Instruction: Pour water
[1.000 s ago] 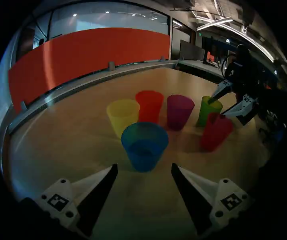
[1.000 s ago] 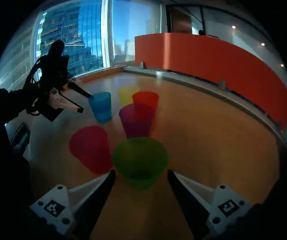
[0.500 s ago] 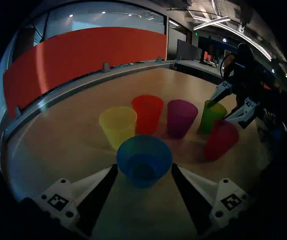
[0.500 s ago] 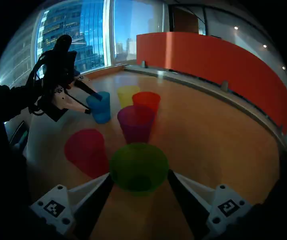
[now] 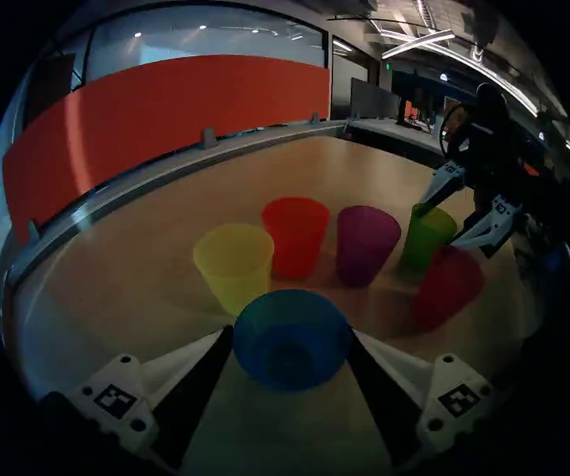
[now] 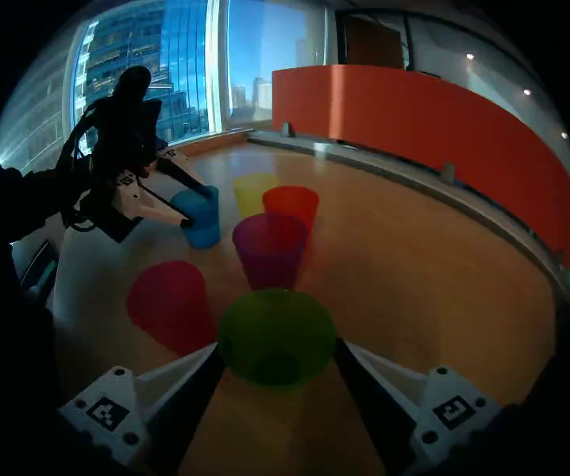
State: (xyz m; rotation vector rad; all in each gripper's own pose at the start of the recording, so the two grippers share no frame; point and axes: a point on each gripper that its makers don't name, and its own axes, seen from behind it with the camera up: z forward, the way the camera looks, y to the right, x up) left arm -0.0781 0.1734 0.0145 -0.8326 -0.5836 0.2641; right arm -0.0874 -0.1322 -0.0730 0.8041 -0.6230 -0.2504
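Observation:
A blue cup (image 5: 291, 349) stands upright between the fingers of my left gripper (image 5: 287, 333), which is open around it; the fingers are at the cup's sides. A green cup (image 6: 277, 337) stands the same way inside my open right gripper (image 6: 279, 345). In the right gripper view, the left gripper (image 6: 196, 208) straddles the blue cup (image 6: 204, 226). In the left gripper view, the right gripper (image 5: 437, 226) straddles the green cup (image 5: 426, 242). I cannot tell whether either cup holds water.
Yellow (image 5: 233, 262), orange (image 5: 294, 234), purple (image 5: 367, 242) and red (image 5: 448, 285) cups stand close together on the wooden table (image 5: 126, 301). A long orange panel (image 5: 166, 103) lines the table's far edge. A person's dark arms hold both grippers.
Both grippers have moved forward. The blue cup now sits between the left fingers and the green cup between the right fingers. Finger spacing is unchanged.

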